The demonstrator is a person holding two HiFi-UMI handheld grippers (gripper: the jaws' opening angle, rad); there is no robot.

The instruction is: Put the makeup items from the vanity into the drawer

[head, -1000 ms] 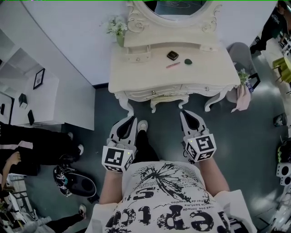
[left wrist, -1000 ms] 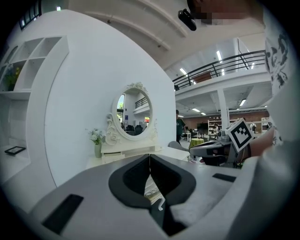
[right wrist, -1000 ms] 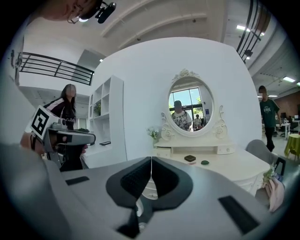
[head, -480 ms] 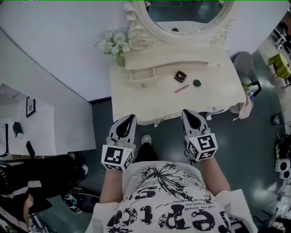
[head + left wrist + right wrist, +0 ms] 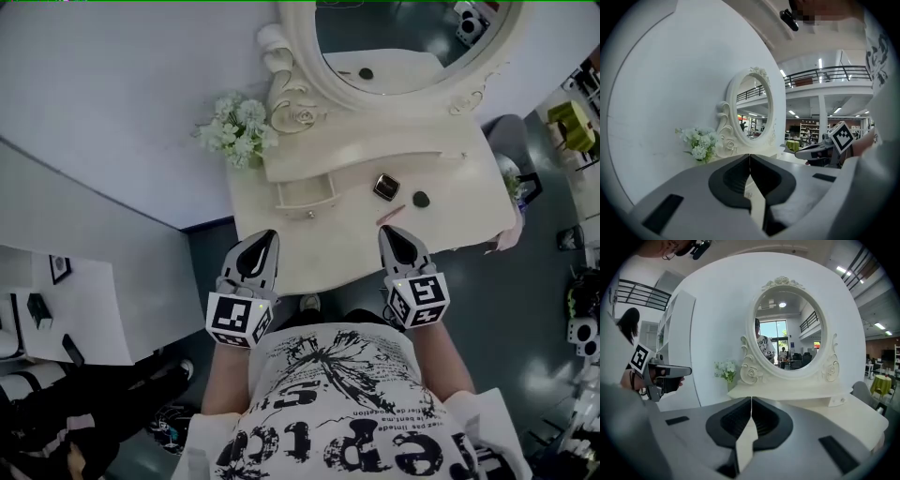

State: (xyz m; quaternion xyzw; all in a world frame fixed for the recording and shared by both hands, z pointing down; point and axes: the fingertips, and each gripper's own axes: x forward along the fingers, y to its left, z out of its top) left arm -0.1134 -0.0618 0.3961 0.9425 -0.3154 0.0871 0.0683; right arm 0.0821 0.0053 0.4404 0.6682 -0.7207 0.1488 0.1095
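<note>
Head view is showing the reach-in stage, by my reading: no makeup item is being carried yet. The square compact (image 5: 386, 187), the dark round item (image 5: 421, 199) and the pink pencil (image 5: 390, 215) are all lying on the desk (image 5: 328, 248). They are sitting just beyond the right gripper (image 5: 388, 232), at about 12 to 1 o'clock from its tip. The small drawer (image 5: 305, 194) is sitting below the mirror (image 5: 412, 37), at 1 o'clock from the left gripper (image 5: 269, 236). It is looking pulled out, though I cannot tell how far.

Right gripper view is showing its jaws pressed together with nothing between them. Left gripper view is showing the same: closed and empty, hovering over the desk's near edge.

The next move is probably calling for the right gripper to part its jaws, drop to the pencil, which is lying nearest, and close across its thin body. The item then needs carrying toward 10 o'clock, into the drawer.
</note>
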